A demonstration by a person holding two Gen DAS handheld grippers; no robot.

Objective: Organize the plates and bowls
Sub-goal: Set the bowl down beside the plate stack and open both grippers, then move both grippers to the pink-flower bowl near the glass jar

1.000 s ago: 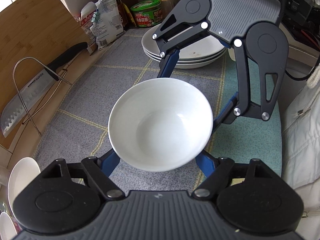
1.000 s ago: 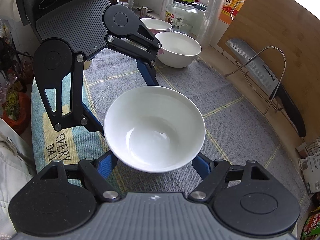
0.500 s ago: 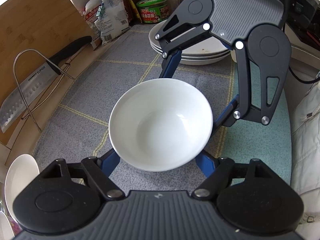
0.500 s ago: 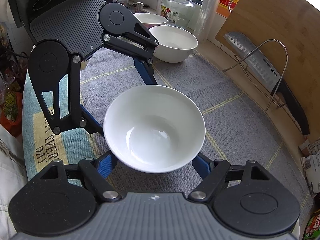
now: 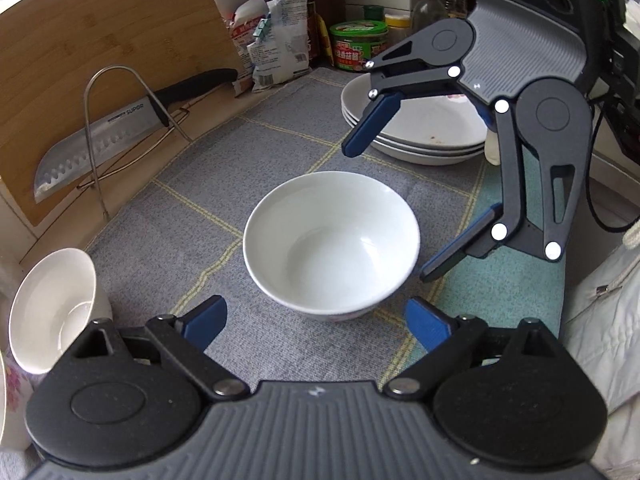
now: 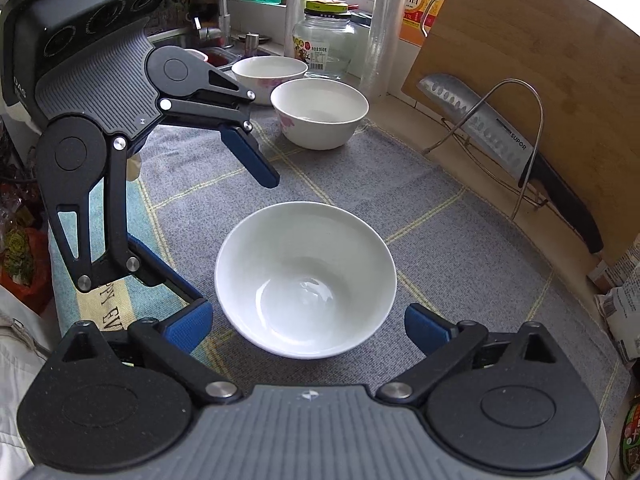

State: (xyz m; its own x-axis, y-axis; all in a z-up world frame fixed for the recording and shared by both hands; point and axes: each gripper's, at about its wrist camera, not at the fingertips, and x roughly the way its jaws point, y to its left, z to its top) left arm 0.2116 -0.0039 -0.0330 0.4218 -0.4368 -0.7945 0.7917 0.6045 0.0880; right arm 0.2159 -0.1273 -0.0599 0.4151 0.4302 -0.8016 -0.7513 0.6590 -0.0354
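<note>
White bowl released onto grey mat, left gripper and right gripper jaws just spread

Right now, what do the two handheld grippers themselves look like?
Both match. The left gripper and right gripper each have a ribbed grey body, black linkage arms with round black discs and silver pivot pins, and blue textured fingers. Each grey body carries a small white mark near its front edge. A black housing with round openings tops each, and a black cable trails from the right one.
</note>
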